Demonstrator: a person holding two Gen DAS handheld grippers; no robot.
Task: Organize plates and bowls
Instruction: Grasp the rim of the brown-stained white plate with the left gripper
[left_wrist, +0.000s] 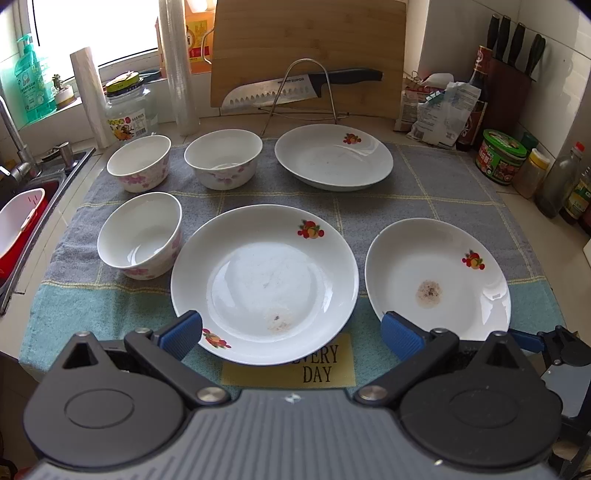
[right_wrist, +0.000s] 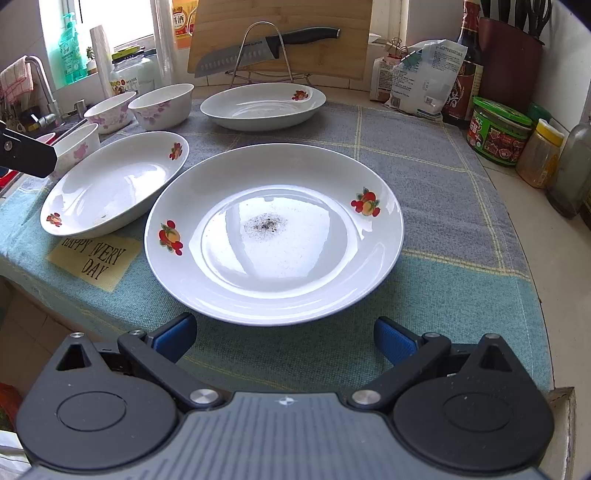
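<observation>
My left wrist camera sat low behind the left tool (left_wrist: 291, 334), looking forward and slightly down across the counter (left_wrist: 524, 218) toward the back wall, with the centre plate (left_wrist: 264, 284) closest to the lens. My right wrist camera sat behind the right tool (right_wrist: 284, 334), facing the same way from a station further right and nearer, so the right plate (right_wrist: 273, 232) filled its middle. Both views shared the towel (left_wrist: 424, 192), all three plates, the bowls at the left, the cutting board (right_wrist: 280, 37) and the knife (right_wrist: 266, 44). The left tool's edge (right_wrist: 26, 155) showed at the right view's left margin.
</observation>
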